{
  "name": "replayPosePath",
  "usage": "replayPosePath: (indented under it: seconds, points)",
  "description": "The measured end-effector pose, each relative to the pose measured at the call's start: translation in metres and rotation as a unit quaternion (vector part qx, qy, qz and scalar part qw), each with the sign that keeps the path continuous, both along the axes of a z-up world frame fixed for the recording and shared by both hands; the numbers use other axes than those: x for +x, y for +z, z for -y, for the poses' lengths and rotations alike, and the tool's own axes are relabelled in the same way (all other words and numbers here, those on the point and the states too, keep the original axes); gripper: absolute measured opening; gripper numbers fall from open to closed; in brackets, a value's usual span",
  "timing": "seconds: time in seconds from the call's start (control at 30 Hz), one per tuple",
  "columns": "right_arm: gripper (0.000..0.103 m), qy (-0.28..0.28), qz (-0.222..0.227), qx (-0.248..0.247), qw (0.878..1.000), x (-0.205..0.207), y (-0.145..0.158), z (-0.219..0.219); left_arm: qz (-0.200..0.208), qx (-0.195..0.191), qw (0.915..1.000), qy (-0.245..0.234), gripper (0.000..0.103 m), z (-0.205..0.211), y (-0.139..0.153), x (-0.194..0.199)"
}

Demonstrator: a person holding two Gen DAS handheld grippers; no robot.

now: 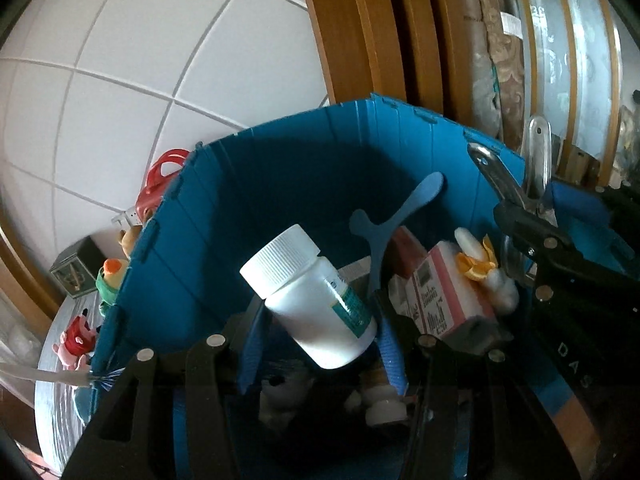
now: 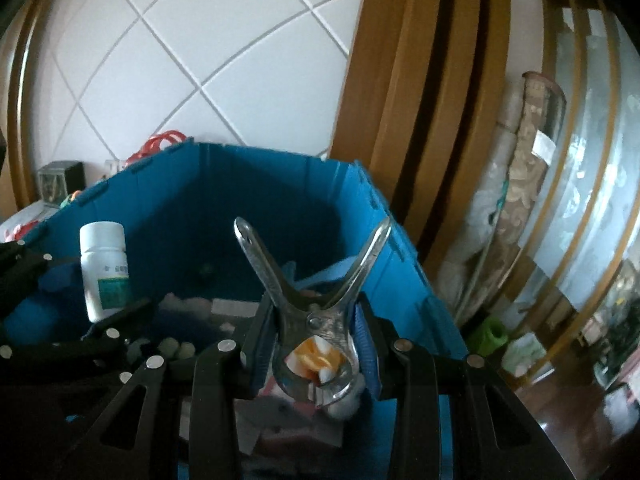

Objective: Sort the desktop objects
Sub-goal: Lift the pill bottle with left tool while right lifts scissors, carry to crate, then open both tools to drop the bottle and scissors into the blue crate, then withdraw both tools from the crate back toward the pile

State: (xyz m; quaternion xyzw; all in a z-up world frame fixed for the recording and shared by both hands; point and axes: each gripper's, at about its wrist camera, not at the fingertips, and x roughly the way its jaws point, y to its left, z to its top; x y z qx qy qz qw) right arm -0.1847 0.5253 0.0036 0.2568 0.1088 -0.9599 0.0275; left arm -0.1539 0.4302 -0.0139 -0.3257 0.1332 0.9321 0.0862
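Left claw (image 1: 316, 344) pinches a white pill bottle (image 1: 308, 296) over the near-left part of the blue bin (image 1: 280, 168); right claw (image 2: 316, 344) clamps a metal spring clip (image 2: 316, 300) over the bin's right side, neither let go yet. Bin already holds a pink box (image 1: 444, 296), a banana toy (image 1: 480, 264), a blue Y-shaped piece (image 1: 384, 220) and small bits, so sorting looks well along. Left outside on the desk (image 1: 52, 360), far left of the bin: a pink pig toy (image 1: 76, 344), a green-orange figure (image 1: 110, 276), a dark box (image 1: 74, 268), and red loops (image 1: 160, 180) behind the bin.
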Motion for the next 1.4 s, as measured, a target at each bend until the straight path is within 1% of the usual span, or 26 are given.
replayPosePath:
  seconds: [0.1,0.27,0.3,0.33,0.37,0.4,0.43,0.47,0.5,0.53,0.57,0.63,0.77,1.03,1.2,1.4]
  points:
    - [0.037,-0.001,0.004,-0.004,1.0,-0.002,-0.002,-0.008,0.007,-0.003,1.0,0.0,0.049,-0.003,-0.002,-0.001]
    - [0.038,-0.006,0.017,-0.003,1.0,-0.008,-0.005,-0.017,0.026,0.004,0.9996,0.006,0.05,-0.004,-0.007,-0.004]
    - [0.042,-0.007,0.018,-0.003,1.0,-0.01,-0.006,-0.019,0.03,0.007,0.9995,0.006,0.051,-0.005,-0.008,-0.004]
    - [0.047,-0.006,0.02,-0.006,1.0,-0.01,-0.006,-0.02,0.031,0.008,0.9995,0.006,0.056,-0.005,-0.008,-0.003]
    - [0.05,-0.006,0.021,-0.008,1.0,-0.011,-0.007,-0.022,0.03,0.007,0.9995,0.005,0.064,-0.005,-0.008,-0.001]
    - [0.063,-0.007,0.021,-0.006,1.0,-0.011,-0.007,-0.022,0.028,0.007,0.9996,0.006,0.071,-0.005,-0.007,0.0]
    - [0.077,-0.007,0.02,-0.005,1.0,-0.01,-0.007,-0.022,0.027,0.004,0.9996,0.006,0.073,-0.006,-0.007,0.001]
    - [0.081,-0.009,0.016,-0.006,1.0,-0.009,-0.005,-0.023,0.025,0.003,0.9997,0.005,0.077,-0.006,-0.007,0.004]
    - [0.089,-0.009,0.013,-0.006,1.0,-0.007,-0.004,-0.023,0.026,0.004,0.9996,0.005,0.079,-0.005,-0.007,0.005]
    - [0.093,-0.009,0.01,-0.005,1.0,-0.006,-0.002,-0.024,0.027,0.005,0.9996,0.005,0.079,-0.005,-0.007,0.005]
    - [0.095,-0.008,0.008,-0.004,1.0,-0.004,-0.001,-0.023,0.028,0.005,0.9996,0.007,0.079,-0.003,-0.007,0.007]
    - [0.103,-0.007,0.005,-0.002,1.0,-0.001,0.001,-0.022,0.027,0.003,0.9996,0.01,0.079,-0.001,-0.007,0.009]
    - [0.103,-0.007,0.004,-0.003,1.0,0.007,0.004,-0.02,0.03,0.007,0.9995,0.012,0.08,0.005,-0.004,0.018]
    - [0.103,0.0,0.029,-0.028,0.999,0.025,0.011,-0.026,0.035,0.01,0.9993,0.001,0.08,0.007,0.0,0.035]
    - [0.103,-0.005,0.043,-0.037,0.998,0.035,0.009,-0.028,0.037,0.028,0.9989,0.001,0.08,0.013,0.004,0.045]
    - [0.103,-0.011,0.039,-0.049,0.998,0.052,0.011,-0.034,0.02,0.039,0.999,-0.002,0.08,0.023,0.013,0.063]
